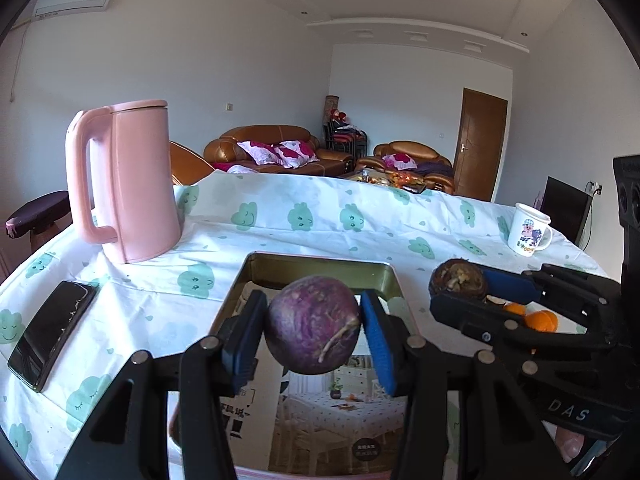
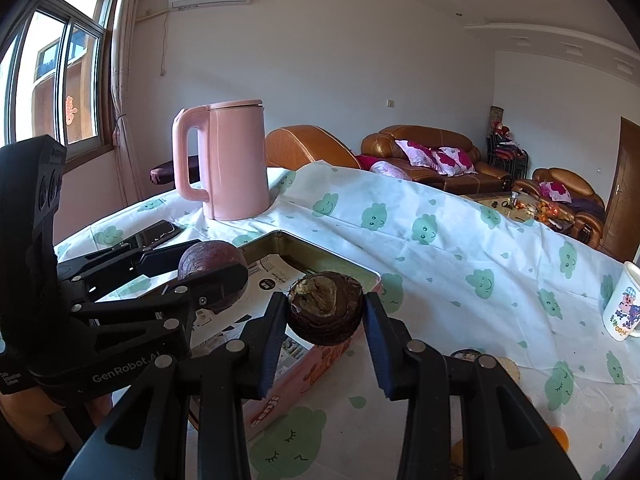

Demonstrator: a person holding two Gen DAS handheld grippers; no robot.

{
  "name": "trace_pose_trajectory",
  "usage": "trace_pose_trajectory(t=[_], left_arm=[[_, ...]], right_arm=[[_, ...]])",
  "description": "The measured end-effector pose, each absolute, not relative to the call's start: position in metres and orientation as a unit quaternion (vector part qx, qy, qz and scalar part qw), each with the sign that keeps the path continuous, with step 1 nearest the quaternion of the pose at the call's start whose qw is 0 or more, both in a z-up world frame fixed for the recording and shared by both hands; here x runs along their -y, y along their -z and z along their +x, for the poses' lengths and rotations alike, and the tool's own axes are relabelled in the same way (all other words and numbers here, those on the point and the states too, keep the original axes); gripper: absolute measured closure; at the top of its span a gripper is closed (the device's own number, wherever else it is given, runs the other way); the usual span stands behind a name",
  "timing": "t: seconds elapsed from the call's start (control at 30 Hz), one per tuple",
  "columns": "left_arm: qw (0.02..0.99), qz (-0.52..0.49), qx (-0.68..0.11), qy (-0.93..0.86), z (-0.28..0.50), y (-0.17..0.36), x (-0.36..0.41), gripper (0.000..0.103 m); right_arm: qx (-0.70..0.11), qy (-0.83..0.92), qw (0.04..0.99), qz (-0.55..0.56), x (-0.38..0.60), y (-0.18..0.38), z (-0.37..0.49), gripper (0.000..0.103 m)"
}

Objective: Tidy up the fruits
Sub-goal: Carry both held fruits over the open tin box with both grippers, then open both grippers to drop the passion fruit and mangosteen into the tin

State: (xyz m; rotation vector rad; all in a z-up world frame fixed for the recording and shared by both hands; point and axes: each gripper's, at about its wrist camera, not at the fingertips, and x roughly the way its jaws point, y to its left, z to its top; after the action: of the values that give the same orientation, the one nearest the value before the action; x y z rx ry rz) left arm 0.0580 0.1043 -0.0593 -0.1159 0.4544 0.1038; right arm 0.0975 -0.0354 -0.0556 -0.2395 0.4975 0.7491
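Left claw grips a purple round fruit directly above the tin tray; right claw clamps a brown fruit over the tray's right edge.

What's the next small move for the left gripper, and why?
Probably lower the left gripper a little and open it. Its fingers clamp the purple round vegetable directly above the open metal tin, so a short descent before release should keep it from dropping hard or rolling out.
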Motion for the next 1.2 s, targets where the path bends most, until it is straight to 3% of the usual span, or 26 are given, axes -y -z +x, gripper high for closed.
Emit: trace_pose_trajectory(t=[0.97,1.1,1.2], left_arm=[[0.959,-0.060,-0.266,-0.072,0.068,0.068,-0.132,0.053],[0.962,-0.055,-0.257,-0.072,0.067,0.066,-0.129,0.050],[0.964,-0.053,-0.251,-0.071,0.064,0.064,-0.126,0.043]], right_arm=[[-0.297,-0.379,0.864,-0.148,-0.015,0.086,0.112,0.061],[-0.294,-0.377,0.866,-0.146,-0.014,0.085,0.111,0.040],[-0.290,-0.375,0.869,-0.142,-0.011,0.083,0.108,0.039]])
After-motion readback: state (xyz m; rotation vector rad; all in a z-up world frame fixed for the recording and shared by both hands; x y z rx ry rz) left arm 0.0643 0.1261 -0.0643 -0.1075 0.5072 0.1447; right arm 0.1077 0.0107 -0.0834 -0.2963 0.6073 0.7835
